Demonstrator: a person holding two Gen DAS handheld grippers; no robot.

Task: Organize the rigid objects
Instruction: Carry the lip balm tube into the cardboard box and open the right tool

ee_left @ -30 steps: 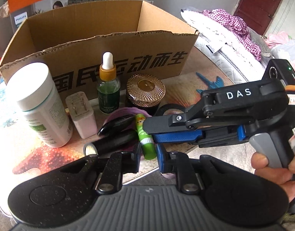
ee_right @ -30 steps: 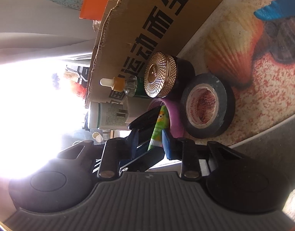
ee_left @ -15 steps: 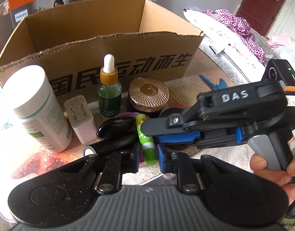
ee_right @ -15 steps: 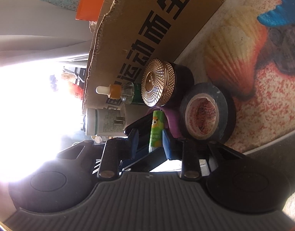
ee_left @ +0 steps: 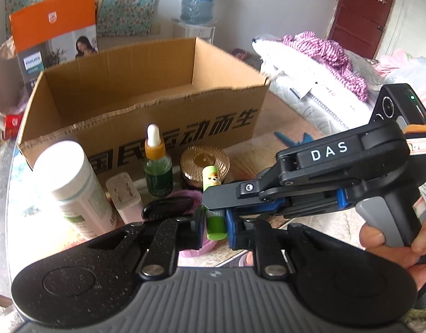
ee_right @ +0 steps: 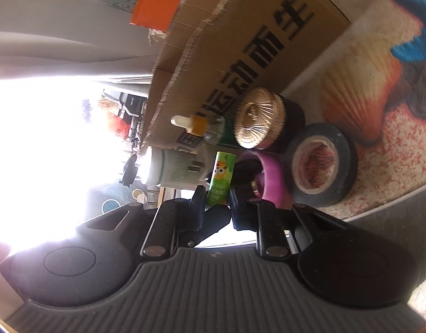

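Note:
A small green tube (ee_left: 212,179) with a cartoon label stands upright, lifted above the pink bowl (ee_left: 188,195). My left gripper (ee_left: 215,225) is shut on its lower end. My right gripper (ee_left: 211,197) reaches in from the right, held by a hand (ee_left: 393,247), its jaws closing on the tube's middle. In the right wrist view the green tube (ee_right: 220,179) sits pinched in the right gripper (ee_right: 217,204). The open cardboard box (ee_left: 146,111) stands behind, its floor hidden by the front wall.
In front of the box stand a white bottle (ee_left: 74,188), a white plug (ee_left: 124,198), a green dropper bottle (ee_left: 157,172) and a gold-lidded jar (ee_left: 204,161). A glossy black object (ee_left: 168,205) lies in the bowl. A black tape roll (ee_right: 321,166) sits beside it.
The green tube went from lying in the pink bowl to upright and higher. Both grippers rose with it, and the right jaws drew in on it.

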